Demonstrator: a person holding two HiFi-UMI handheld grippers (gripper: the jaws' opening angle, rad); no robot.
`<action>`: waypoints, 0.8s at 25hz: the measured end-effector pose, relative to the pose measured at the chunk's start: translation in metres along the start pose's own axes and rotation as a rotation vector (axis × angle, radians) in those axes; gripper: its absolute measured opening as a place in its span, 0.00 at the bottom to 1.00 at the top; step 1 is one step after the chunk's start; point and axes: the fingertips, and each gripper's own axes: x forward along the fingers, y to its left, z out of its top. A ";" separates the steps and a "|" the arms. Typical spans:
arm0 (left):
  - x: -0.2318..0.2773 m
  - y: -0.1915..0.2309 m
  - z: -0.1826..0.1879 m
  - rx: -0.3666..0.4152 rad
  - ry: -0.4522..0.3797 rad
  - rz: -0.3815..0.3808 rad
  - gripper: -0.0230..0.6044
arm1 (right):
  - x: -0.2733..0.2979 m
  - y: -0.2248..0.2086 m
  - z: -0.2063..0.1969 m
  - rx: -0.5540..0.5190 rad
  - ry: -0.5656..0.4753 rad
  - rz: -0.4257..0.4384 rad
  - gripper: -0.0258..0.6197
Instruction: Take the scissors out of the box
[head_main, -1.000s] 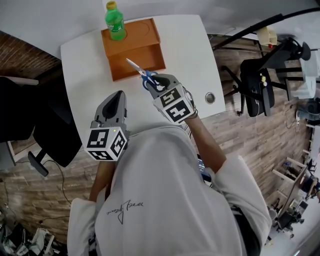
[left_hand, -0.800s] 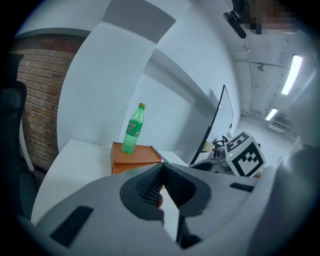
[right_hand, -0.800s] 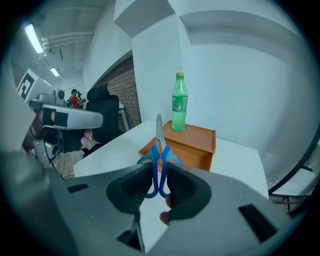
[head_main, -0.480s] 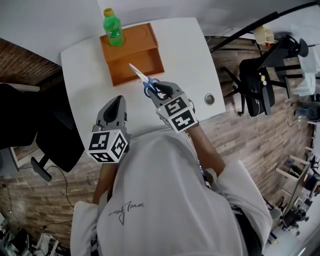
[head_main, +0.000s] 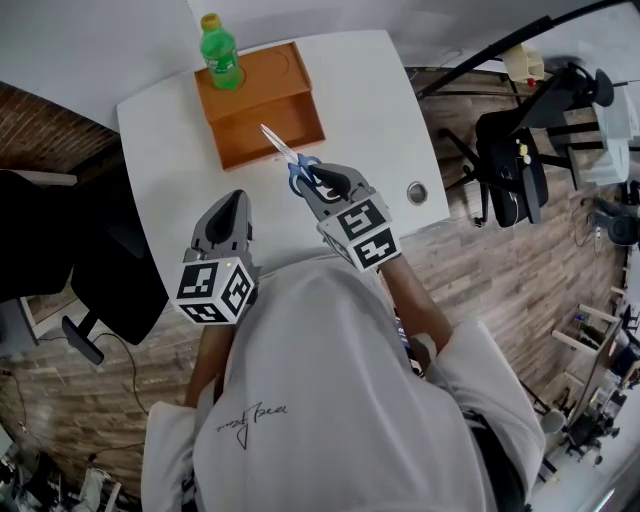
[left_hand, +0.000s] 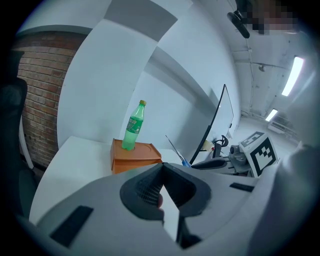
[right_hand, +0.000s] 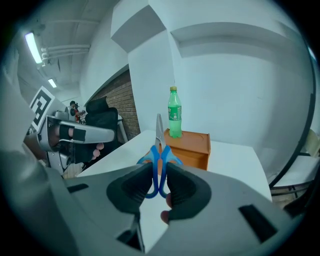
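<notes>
Right gripper (head_main: 318, 180) is recorded with its jaws clamped on the blue handles of the scissors (head_main: 290, 160), pads pressed against both loops in the right gripper view (right_hand: 159, 182). Scissors blades are held closed and pointed toward the orange box (head_main: 262, 100); in the head view their tip is seen over the box's near compartment. A green bottle (head_main: 220, 52) is stood in the round recess at the box's far left corner, beyond the blade tip. Left gripper (head_main: 232, 200) is held over the white table (head_main: 380, 110), jaws together on nothing, apart from the scissors. A round grommet (head_main: 417, 192) is noted near the table's right edge.
</notes>
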 end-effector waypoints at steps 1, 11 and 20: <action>0.000 0.000 0.000 0.000 0.000 0.001 0.05 | -0.001 0.001 0.000 -0.001 -0.005 0.000 0.19; -0.003 0.002 0.000 0.000 -0.003 0.000 0.05 | -0.013 0.005 0.007 0.058 -0.070 0.024 0.19; -0.005 0.002 0.002 0.008 -0.010 0.000 0.05 | -0.023 0.004 0.020 0.077 -0.132 0.017 0.19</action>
